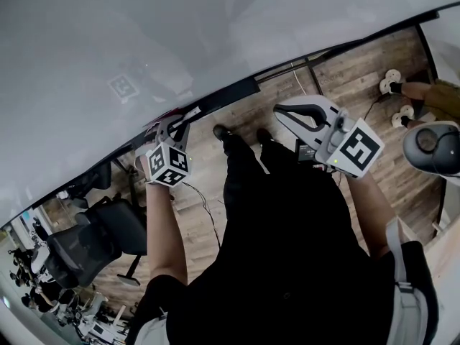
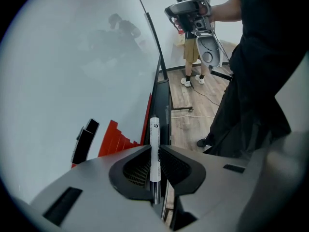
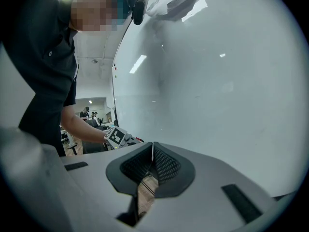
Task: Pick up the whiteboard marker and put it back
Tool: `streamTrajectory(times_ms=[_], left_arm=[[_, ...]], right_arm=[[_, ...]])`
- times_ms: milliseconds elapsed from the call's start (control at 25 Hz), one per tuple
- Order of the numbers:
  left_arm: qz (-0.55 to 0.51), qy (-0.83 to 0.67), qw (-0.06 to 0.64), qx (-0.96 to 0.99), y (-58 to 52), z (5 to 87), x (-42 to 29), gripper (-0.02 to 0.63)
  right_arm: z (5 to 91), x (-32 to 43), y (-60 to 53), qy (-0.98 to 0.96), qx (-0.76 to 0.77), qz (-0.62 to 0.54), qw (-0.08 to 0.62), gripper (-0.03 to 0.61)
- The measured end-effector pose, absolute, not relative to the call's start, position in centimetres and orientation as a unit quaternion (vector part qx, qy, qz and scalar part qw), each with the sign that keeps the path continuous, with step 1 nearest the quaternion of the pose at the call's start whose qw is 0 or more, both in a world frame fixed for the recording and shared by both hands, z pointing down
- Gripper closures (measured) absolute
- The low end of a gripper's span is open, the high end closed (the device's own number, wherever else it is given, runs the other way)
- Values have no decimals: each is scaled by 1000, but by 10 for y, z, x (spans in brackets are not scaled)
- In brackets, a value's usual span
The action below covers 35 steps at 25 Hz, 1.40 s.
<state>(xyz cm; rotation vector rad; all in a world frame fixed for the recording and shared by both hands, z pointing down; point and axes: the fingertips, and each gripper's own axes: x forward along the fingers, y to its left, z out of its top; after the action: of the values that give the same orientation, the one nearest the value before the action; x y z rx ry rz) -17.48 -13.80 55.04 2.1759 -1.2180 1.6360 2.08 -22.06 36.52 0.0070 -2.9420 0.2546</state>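
The whiteboard marker (image 2: 154,144), white with a dark end, stands clamped between the jaws of my left gripper (image 2: 154,148), its white end pointing out ahead. In the head view the left gripper (image 1: 176,129) points steeply down at the black tray (image 1: 223,98) along the whiteboard's lower edge. The left gripper view shows that tray (image 2: 161,100) just beyond the marker's end. My right gripper (image 1: 289,111) hangs off to the right over the floor, away from the board. Its jaws (image 3: 152,153) are shut with nothing between them.
The whiteboard (image 1: 144,42) fills the upper left. A black eraser (image 2: 84,140) and a red stepped object (image 2: 120,138) sit at the board's lower edge near the left gripper. Office chairs (image 1: 93,239) stand on the left. Another person's legs (image 1: 410,92) and cables (image 2: 203,93) are on the wooden floor.
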Motion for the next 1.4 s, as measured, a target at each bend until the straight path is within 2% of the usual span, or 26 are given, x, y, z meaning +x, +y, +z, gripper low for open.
streamTrajectory(times_ms=[1400], left_arm=[[547,-399,101,729,-144,557,-174,537]], right_arm=[[367,23,-221,-992,6,89,89,557]])
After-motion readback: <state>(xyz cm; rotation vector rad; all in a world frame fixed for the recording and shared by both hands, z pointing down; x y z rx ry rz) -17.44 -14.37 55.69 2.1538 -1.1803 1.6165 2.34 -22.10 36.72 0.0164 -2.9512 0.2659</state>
